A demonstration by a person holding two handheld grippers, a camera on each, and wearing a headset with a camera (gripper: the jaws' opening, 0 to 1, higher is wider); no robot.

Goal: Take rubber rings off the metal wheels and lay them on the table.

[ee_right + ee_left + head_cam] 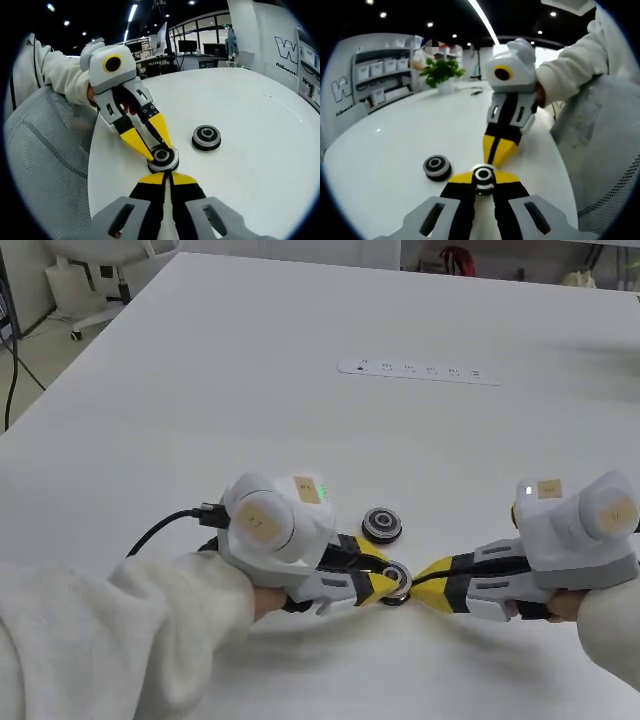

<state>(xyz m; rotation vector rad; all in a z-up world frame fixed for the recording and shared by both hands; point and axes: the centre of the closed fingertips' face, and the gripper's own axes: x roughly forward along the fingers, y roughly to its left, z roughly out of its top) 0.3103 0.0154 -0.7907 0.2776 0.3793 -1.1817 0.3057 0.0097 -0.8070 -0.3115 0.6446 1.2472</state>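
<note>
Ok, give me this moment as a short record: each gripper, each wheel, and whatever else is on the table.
left gripper: shut on the held wheel, reaching in from the left of the head view
right gripper: jaws together, tips at that wheel's rim; whether they pinch the rubber ring cannot be told
held wheel: between the two grippers' tips
free wheel: flat on the table, just beyond the held wheel, apart from both grippers
power strip: white, on the far part of the table
</note>
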